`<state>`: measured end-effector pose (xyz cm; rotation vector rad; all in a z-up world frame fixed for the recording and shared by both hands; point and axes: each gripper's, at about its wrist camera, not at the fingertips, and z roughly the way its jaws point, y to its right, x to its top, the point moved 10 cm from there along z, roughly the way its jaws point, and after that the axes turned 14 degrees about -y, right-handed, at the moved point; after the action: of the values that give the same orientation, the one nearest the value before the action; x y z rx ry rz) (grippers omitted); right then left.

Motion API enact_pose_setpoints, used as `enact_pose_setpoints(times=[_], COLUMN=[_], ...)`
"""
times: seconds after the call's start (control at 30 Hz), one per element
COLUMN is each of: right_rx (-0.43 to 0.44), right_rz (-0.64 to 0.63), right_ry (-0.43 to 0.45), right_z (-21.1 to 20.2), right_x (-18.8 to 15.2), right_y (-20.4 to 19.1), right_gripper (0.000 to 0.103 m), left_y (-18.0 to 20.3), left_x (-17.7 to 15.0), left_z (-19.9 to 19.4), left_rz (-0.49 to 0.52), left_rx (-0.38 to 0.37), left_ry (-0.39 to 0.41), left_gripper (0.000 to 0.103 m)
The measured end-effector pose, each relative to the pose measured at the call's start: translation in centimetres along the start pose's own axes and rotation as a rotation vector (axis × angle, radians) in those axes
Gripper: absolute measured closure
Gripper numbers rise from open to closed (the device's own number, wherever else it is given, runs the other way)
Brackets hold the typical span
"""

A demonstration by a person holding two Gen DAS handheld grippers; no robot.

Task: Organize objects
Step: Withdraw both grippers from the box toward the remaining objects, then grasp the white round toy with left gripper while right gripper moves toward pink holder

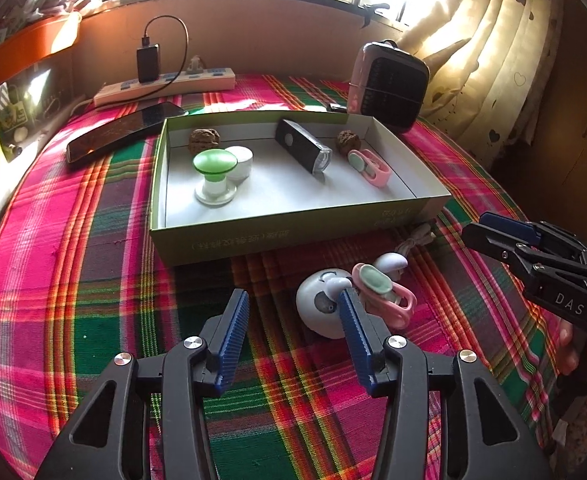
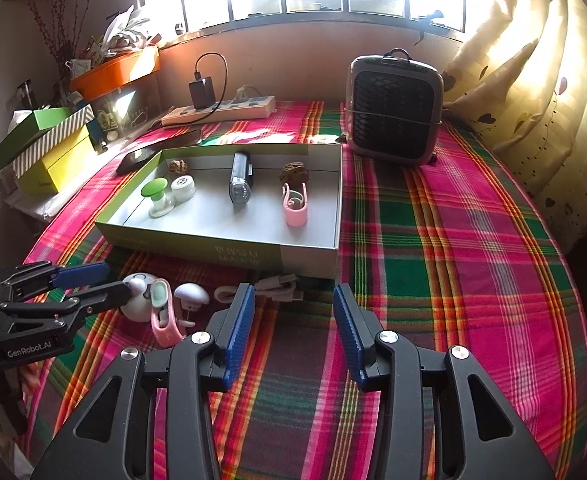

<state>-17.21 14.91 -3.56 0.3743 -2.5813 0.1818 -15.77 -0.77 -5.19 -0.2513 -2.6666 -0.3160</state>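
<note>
An open green-and-white box (image 1: 293,236) (image 2: 213,248) on the plaid cloth holds a green-capped stopper (image 1: 214,164), a white jar (image 1: 243,160), a black light (image 1: 303,148), two walnuts and a pink clip (image 1: 369,166). In front of the box lie a white round gadget (image 1: 317,304) (image 2: 133,306), a second pink clip (image 1: 393,300) (image 2: 165,324), a white mushroom-shaped piece (image 1: 391,260) (image 2: 191,292) and a pale cable (image 2: 277,284). My left gripper (image 1: 293,300) (image 2: 115,280) is open, its right finger beside the white gadget. My right gripper (image 2: 293,292) (image 1: 473,230) is open just short of the cable, holding nothing.
A small pink-and-black heater (image 2: 393,112) stands behind the box at the right. A power strip (image 2: 221,110) with a charger and a dark phone (image 1: 125,130) lie at the back left. Stacked boxes (image 2: 49,148) sit at the left edge, curtains (image 2: 533,80) at the right.
</note>
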Motion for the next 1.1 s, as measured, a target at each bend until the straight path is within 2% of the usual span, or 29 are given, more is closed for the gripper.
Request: enact_pose_setpoints(times=[0.3, 0.67, 0.87, 1.1], right_rx=[0.008, 0.012, 0.022, 0.034], right_rz=[0.008, -0.007, -0.022, -0.067], right_ry=[-0.007, -0.022, -0.031, -0.035], right_z=[0.1, 0.6, 0.8, 0.8], right_x=[-0.6, -0.8, -1.0, -1.1], right_y=[0.2, -0.6, -1.5, -3.4], right_gripper=[0.060, 0.060, 0.060, 0.060], left_y=[1.3, 1.0, 0.7, -0.4], left_x=[0.4, 0.4, 0.5, 0.4], left_z=[0.8, 1.6, 1.4, 0.9], left_rz=[0.022, 0.003, -0.014, -0.047], left_rx=[-0.025, -0.036, -0.057, -0.047], left_ry=[-0.018, -0.028, -0.022, -0.006], left_gripper=[0.056, 0.057, 0.068, 0.071])
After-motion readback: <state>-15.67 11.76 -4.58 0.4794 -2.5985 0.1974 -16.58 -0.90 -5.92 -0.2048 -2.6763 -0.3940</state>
